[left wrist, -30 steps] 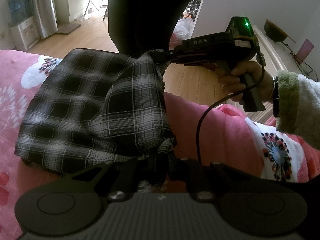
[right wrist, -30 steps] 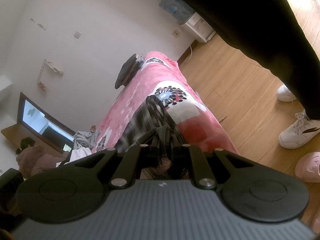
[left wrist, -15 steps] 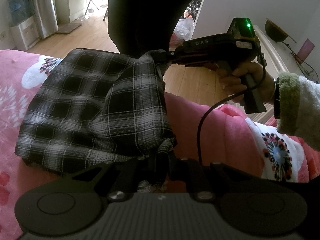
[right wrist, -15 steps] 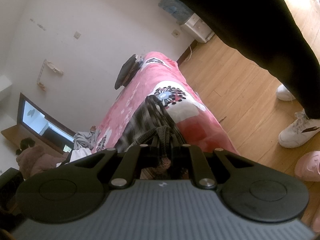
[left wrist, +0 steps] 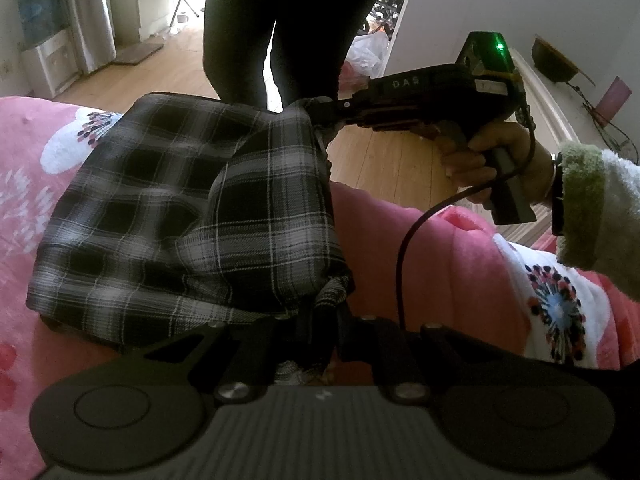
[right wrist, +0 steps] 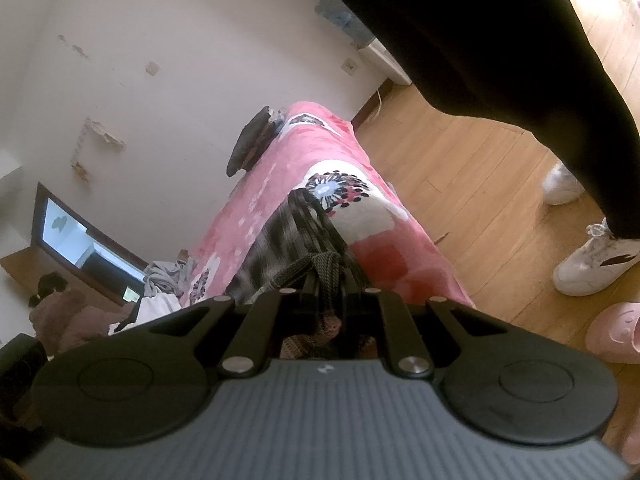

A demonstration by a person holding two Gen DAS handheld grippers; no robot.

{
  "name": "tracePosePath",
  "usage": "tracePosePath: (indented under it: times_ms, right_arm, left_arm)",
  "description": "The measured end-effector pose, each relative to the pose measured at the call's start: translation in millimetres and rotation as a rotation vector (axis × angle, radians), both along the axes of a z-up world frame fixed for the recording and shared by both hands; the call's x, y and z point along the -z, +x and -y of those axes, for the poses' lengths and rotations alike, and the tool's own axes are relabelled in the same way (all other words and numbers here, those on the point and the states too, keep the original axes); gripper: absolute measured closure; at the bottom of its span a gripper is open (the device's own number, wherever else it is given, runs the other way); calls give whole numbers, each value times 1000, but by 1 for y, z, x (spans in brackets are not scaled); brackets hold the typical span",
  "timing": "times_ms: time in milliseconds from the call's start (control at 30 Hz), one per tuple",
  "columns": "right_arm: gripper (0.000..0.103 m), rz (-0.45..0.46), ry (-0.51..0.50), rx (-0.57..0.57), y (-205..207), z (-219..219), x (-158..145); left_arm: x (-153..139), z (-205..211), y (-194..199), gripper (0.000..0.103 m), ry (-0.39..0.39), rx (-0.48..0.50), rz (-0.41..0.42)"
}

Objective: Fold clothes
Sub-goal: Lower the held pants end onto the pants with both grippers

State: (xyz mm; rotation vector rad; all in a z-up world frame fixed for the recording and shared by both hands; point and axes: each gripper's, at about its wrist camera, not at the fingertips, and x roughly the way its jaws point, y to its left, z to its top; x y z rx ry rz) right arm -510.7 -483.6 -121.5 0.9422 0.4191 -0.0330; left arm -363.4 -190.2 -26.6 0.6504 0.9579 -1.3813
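Note:
A black-and-white plaid garment (left wrist: 168,208) lies partly folded on a pink flowered blanket (left wrist: 440,248). My left gripper (left wrist: 320,308) is shut on the garment's near corner, the cloth bunched between its fingers. In the left wrist view my right gripper (left wrist: 316,110) pinches the far corner of the same folded edge, held up over the blanket's edge by a hand in a fluffy green-cuffed sleeve. The right wrist view shows that gripper (right wrist: 324,280) shut on bunched plaid fabric (right wrist: 292,236), which runs away along the bed.
The person's dark-trousered legs (left wrist: 280,28) stand just beyond the bed edge on a wooden floor (right wrist: 460,184). White sneakers (right wrist: 592,260) and a pink slipper (right wrist: 616,332) lie there. A dark cushion (right wrist: 252,140) sits at the bed's far end, and loose clothes (right wrist: 164,280) are piled beside it.

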Motion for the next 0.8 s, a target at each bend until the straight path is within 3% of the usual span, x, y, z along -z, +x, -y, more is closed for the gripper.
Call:
tracePosePath:
  times_ms: [233,467,567,633,733,800]
  right_arm:
    - [87,-60,3,37,-12,7,4]
    - [84,-130,14,135,-56,9,-1]
    - [82,-116,46,171,-69,3,-6]
    - [77,-102,65,186,-76,-2,-11]
    - [71,-100,74,155,-68,-18,-18]
    - [66,-95,92,133,-61,-29,-21]
  left_arm:
    - [3,3,2,91,12,7,-24]
    - [3,-6,9,86,24,-5,-72]
    - [1,-13,11,81,29,-18,-87]
    - [-1,-18,12,73,29,-31,-96]
    - [-4,-25,15,59,38,-73,-99]
    - [-6,-31,19,56,36,-102,-104]
